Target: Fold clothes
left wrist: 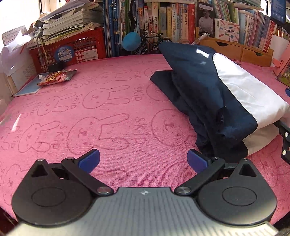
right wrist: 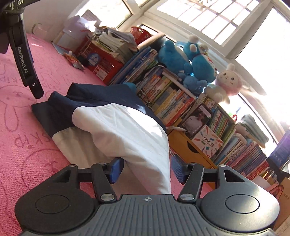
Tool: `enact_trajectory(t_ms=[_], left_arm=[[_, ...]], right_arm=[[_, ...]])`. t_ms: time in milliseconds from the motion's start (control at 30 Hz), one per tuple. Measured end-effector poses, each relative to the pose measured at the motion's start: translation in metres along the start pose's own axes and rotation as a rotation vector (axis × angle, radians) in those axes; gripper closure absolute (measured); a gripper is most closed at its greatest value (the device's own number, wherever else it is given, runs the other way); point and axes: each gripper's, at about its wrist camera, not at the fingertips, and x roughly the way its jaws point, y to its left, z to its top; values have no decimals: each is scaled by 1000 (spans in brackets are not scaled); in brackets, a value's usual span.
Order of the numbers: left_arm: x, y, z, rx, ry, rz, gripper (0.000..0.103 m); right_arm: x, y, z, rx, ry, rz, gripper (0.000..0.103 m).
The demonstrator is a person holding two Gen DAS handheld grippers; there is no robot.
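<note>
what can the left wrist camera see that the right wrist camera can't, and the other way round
Only the left wrist view shows the model bicycle by the books and the left gripper with its jaws wide apart, nothing between them.

Only the right wrist view shows the blue plush toys, the pink and white bunny plush, the windows, and the right gripper with white fabric between its parted jaws.

Both show the navy and white garment bunched on the pink bunny-print towel, the red crate, the snack pouch and rows of books.
</note>
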Motion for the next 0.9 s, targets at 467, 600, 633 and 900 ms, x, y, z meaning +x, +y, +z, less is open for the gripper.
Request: enact_trajectory(t_ms=[467,600,633,900], left_arm=[[3,-15,81,-69,-150,-212,0],[21,-29,96,16,-183,-136,0],[27,-31,97,31,-180,-109,0],[82,-37,92,162,-169,129,0]], right_arm=[[31,56,59,-91,-114,253,90],[27,25,69,141,-49,383,93],[27,18,70,193,-33,415,93],[32,19,67,280,37,534,93]])
